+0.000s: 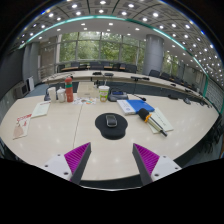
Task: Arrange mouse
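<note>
Mouse dark, slight sheen; round mat matt black; table smooth, pale.

One mouse sits on one round dark mouse pad near the worktop's middle. One green-labelled cup stands far behind it. One blue book lies to the right. About three containers cluster far left.

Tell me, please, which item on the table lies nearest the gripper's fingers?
The mouse on its round dark pad, just ahead of the open gripper; the blue book and cups lie farther off.
</note>
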The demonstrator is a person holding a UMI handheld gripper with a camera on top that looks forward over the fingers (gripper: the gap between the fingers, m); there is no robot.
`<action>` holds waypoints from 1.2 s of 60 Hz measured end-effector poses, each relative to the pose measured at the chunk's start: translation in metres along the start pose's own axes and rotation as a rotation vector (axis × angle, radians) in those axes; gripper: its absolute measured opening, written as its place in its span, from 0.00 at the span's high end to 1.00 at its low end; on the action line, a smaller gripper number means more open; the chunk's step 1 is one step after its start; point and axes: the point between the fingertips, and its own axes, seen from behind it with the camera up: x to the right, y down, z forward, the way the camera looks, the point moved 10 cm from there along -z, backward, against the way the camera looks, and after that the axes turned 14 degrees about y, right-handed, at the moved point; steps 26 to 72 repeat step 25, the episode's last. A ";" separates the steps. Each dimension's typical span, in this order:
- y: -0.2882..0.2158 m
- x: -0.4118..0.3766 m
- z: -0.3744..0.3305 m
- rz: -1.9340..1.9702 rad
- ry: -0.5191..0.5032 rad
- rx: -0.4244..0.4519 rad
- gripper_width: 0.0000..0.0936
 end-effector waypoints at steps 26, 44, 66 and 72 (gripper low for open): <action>0.011 -0.003 -0.058 0.008 0.001 0.048 0.09; 0.011 -0.003 -0.058 0.008 0.001 0.048 0.09; 0.011 -0.003 -0.058 0.008 0.001 0.048 0.09; 0.011 -0.003 -0.058 0.008 0.001 0.048 0.09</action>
